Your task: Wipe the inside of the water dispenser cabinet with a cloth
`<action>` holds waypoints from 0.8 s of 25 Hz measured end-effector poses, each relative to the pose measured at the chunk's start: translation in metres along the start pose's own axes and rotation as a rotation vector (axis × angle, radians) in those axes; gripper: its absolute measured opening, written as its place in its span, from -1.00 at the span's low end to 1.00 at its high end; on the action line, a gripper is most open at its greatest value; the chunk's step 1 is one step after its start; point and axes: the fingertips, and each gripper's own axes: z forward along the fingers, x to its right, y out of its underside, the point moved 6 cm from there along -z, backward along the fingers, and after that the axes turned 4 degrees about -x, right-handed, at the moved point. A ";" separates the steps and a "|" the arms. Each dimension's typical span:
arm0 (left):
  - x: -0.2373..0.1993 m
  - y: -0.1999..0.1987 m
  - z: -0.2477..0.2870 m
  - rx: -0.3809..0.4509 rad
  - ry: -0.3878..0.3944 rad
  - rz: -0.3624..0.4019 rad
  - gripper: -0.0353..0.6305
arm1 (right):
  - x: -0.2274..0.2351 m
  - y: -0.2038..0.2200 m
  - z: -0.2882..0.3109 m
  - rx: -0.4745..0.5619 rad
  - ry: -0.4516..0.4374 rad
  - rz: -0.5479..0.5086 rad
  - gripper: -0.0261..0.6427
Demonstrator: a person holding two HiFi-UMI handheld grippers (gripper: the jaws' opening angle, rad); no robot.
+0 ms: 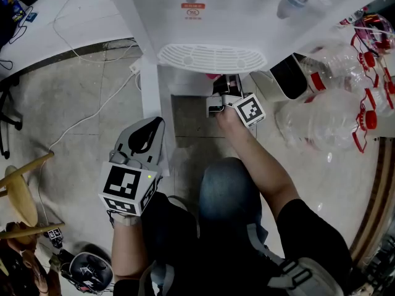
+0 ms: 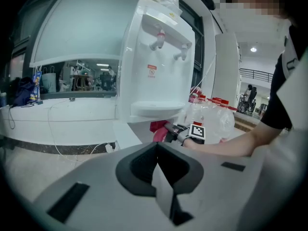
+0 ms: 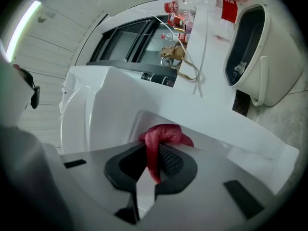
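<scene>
The white water dispenser (image 1: 247,11) stands before me, its drip tray (image 1: 213,57) over the open lower cabinet (image 1: 194,116). My right gripper (image 1: 222,85) reaches into the cabinet mouth, shut on a red cloth (image 1: 212,76). In the right gripper view the red cloth (image 3: 163,134) is bunched between the jaws of the right gripper (image 3: 151,150), pressed near a white inner wall. My left gripper (image 1: 154,125) hangs back beside the open cabinet door (image 1: 150,97), jaws together and holding nothing. The left gripper (image 2: 156,150) faces the dispenser (image 2: 159,57) and the cloth (image 2: 158,127).
Several empty large water bottles (image 1: 327,116) lie to the right, beside a white bin (image 1: 287,79). A white cable (image 1: 86,116) runs over the stone floor at left. A wooden stool (image 1: 21,196) stands at the far left. My knee (image 1: 228,190) is just below the cabinet.
</scene>
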 end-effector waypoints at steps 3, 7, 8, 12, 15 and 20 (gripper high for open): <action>0.001 0.000 0.000 0.000 0.004 0.004 -0.87 | -0.008 -0.001 0.001 -0.012 -0.019 -0.046 -0.78; -0.001 0.000 -0.001 0.001 0.002 0.001 -0.87 | -0.018 0.002 0.005 -0.019 -0.064 -0.060 -0.79; -0.001 0.000 -0.001 0.001 0.002 0.000 -0.87 | -0.019 0.004 0.005 -0.024 -0.069 -0.060 -0.78; -0.002 0.000 -0.001 0.004 0.000 -0.004 -0.87 | -0.024 0.011 0.009 -0.048 -0.095 -0.072 -0.78; -0.003 0.000 -0.001 0.005 -0.007 -0.004 -0.87 | -0.028 0.021 0.013 -0.079 -0.123 -0.084 -0.78; -0.003 0.001 -0.002 0.006 -0.010 0.000 -0.87 | -0.035 0.042 0.022 -0.137 -0.170 -0.095 -0.78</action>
